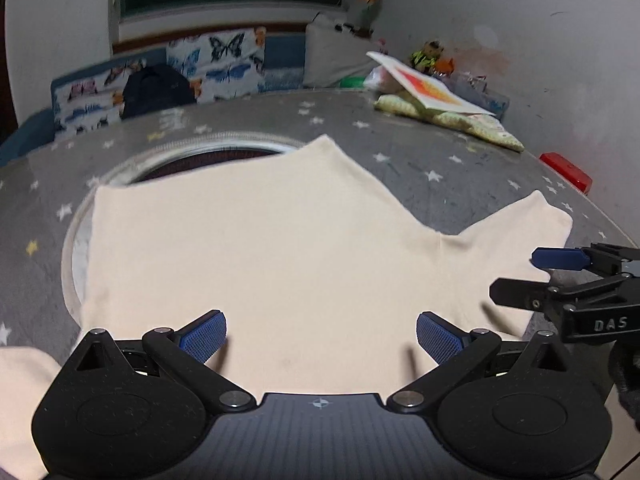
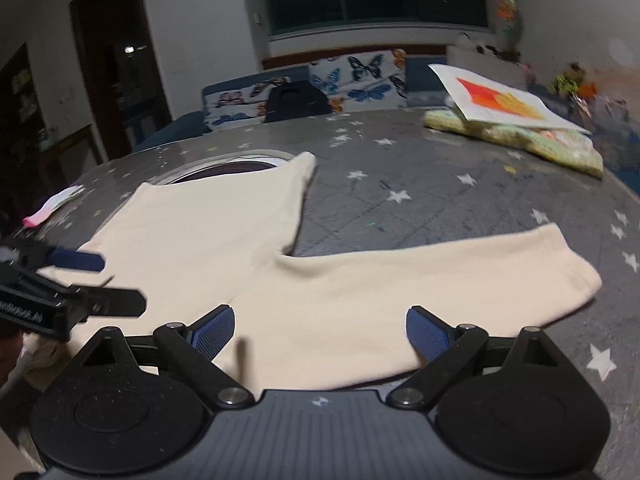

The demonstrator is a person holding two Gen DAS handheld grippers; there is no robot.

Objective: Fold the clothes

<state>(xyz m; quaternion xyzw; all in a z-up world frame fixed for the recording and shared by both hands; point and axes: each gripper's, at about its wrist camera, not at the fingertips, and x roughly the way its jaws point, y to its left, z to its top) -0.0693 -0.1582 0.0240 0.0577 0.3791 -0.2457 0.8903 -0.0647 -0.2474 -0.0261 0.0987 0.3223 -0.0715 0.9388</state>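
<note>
I am holding my left gripper (image 1: 321,336) low over the near edge of the cream garment (image 1: 256,256), its blue-padded fingers (image 1: 204,336) spread wide with nothing between them. The cloth is lying flat beneath the gap, not pinched.

My right gripper (image 2: 320,334) is doing the same farther along: fingers standing wide apart, empty, hovering over the near hem of the garment. From the left wrist view I am seeing that right gripper come in from the right side, just beside the cloth's near right corner, its two fingers visibly parted.

The garment is lying spread on the grey star-patterned table cover (image 1: 440,168). One leg or sleeve (image 2: 460,276) is stretching out to the right; the other section (image 2: 224,216) is running away from me, partly covering a round ringed opening (image 1: 208,152) in the tabletop.

At the far right of the table a printed card with an orange and red design (image 2: 504,104) is resting on a folded green-patterned cloth (image 2: 532,140). A red object (image 1: 566,172) is sitting at the table's right edge. Beyond the table, a butterfly-print cushion (image 1: 224,64) is leaning along a bench, with a dark bag (image 1: 158,90) in front of it.
</note>
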